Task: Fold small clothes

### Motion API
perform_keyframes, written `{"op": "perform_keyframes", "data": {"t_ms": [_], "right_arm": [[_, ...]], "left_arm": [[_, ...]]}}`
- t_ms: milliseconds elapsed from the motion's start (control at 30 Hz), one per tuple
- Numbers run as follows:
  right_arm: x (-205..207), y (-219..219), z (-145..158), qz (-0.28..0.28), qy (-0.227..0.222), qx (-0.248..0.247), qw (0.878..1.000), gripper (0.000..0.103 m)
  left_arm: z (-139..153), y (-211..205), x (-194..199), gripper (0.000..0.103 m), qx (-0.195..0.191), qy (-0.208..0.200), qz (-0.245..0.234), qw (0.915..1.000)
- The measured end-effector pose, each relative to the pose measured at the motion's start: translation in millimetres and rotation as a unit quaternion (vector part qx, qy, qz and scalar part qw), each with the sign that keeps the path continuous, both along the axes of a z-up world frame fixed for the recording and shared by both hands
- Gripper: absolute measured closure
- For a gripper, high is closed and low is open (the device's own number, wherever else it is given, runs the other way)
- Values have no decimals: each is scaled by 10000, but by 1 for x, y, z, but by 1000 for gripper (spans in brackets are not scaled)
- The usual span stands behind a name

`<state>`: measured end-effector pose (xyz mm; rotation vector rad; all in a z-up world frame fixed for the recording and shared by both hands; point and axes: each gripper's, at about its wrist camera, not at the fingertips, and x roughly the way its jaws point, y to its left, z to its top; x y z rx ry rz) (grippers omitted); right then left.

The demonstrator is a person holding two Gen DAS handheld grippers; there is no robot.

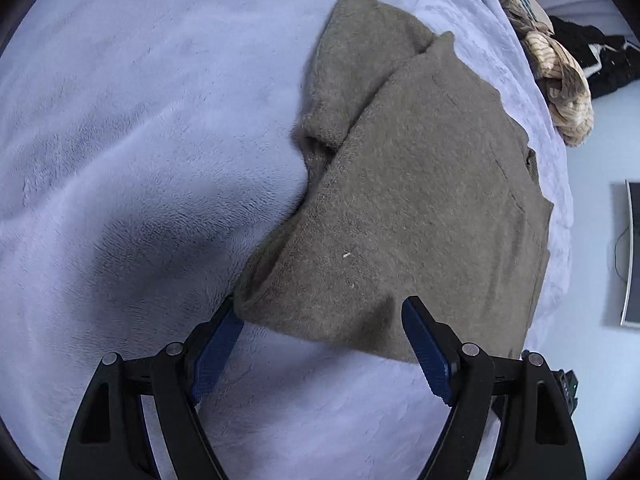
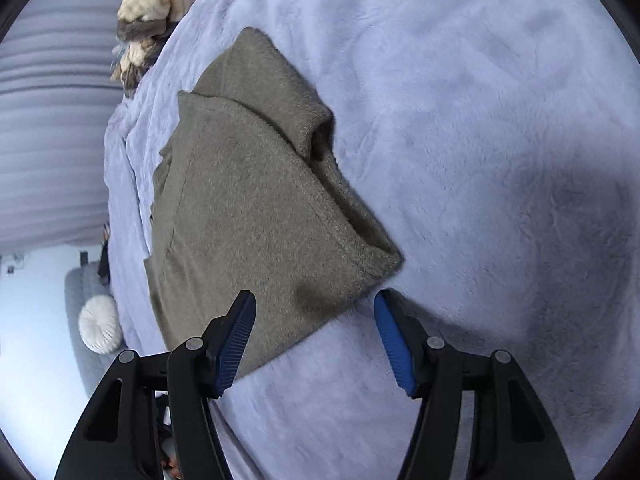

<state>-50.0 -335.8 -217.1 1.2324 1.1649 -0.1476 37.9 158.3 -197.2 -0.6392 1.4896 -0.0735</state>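
A grey-brown fuzzy garment lies partly folded on a pale lilac plush blanket, one sleeve laid over its body. My left gripper stands open over the garment's near corner, its left fingertip at the cloth's edge and its right one above the fabric, neither pad pressing. In the right wrist view the same garment lies flat on the blanket. My right gripper is open astride its near corner, with nothing pinched between the blue pads.
A cream and brown knitted item lies bunched at the blanket's edge, also visible as the knitted item. Dark clothing lies beyond it. A flat grey panel rests on the floor. A round white cushion sits on grey furniture.
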Motion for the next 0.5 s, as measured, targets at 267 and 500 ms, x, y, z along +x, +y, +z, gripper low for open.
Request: {"op": "perform_keyframes", "data": {"t_ms": [267, 500], "right_arm": [[28, 4, 22, 476, 146, -708, 9962, 93], [46, 12, 14, 1774, 606, -1884, 9640, 93]], "left_arm": [[18, -5, 6, 83, 507, -552, -34, 9972], [5, 1, -5, 83, 782, -517, -399, 9948]]}}
